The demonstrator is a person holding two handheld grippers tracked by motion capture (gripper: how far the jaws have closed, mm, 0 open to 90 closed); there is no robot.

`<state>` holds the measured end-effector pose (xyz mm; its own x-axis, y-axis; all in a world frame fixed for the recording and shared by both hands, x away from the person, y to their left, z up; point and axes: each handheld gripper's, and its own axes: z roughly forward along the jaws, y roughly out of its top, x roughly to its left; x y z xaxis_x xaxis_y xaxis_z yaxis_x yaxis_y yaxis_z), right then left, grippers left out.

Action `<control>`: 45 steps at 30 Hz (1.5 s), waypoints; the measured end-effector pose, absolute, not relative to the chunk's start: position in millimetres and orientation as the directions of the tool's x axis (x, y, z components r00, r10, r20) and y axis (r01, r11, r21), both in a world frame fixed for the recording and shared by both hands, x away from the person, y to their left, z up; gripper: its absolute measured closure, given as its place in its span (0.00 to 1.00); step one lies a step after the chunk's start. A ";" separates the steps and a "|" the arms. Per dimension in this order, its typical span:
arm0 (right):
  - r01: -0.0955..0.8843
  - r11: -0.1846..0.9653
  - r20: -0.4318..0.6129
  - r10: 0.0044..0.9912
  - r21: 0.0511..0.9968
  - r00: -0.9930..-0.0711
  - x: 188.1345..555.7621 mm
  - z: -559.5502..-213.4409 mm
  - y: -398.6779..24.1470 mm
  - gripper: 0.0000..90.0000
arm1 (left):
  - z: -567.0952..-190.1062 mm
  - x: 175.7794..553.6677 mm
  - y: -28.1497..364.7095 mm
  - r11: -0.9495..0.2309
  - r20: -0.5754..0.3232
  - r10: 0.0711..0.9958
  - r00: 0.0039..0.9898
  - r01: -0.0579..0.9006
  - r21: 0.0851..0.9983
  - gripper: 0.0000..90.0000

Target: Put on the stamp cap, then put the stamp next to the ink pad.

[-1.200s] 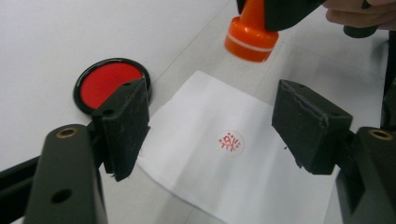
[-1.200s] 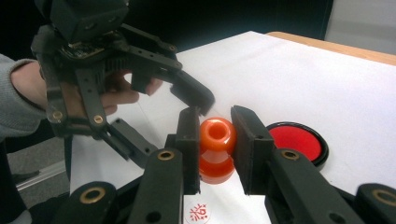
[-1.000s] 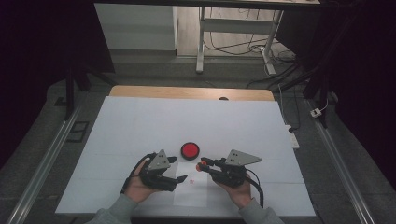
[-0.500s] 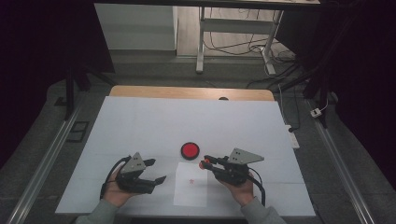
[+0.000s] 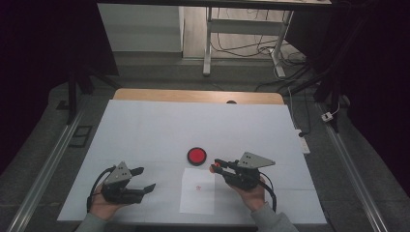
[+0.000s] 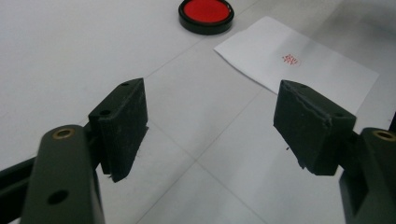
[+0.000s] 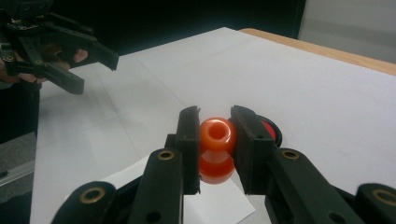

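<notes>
A round black ink pad with a red middle lies on the white table, and a small white sheet of paper with a red stamp mark lies just in front of it. My right gripper hovers right of the pad, shut on an orange knob-shaped stamp that sits between its pads above the paper. My left gripper is open and empty at the front left, well apart from the sheet. In the left gripper view, pad and paper lie beyond the spread jaws.
The white table cover reaches to a wooden strip at the far edge. Metal rails run along both sides. Table legs and cables stand on the floor beyond. The left hand's gripper appears far left in the right gripper view.
My left gripper has slid leftward, away from the ink pad and paper, with its jaws staying open. The right gripper has kept still with the orange stamp.
</notes>
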<state>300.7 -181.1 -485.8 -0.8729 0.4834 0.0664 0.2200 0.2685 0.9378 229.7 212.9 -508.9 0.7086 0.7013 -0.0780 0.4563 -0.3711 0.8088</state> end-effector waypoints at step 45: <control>0.269 0.305 0.050 0.572 0.914 -0.819 329.4 -491.0 -183.4 0.80 | -512.5 233.5 216.9 -0.366 -0.092 0.704 0.704 0.471 0.802 0.30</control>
<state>329.4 -183.4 -491.0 -0.8190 0.5715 0.0504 0.2691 0.3050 0.9136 233.5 216.9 -512.5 0.7044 0.7038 -0.0925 0.4714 -0.3664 0.8022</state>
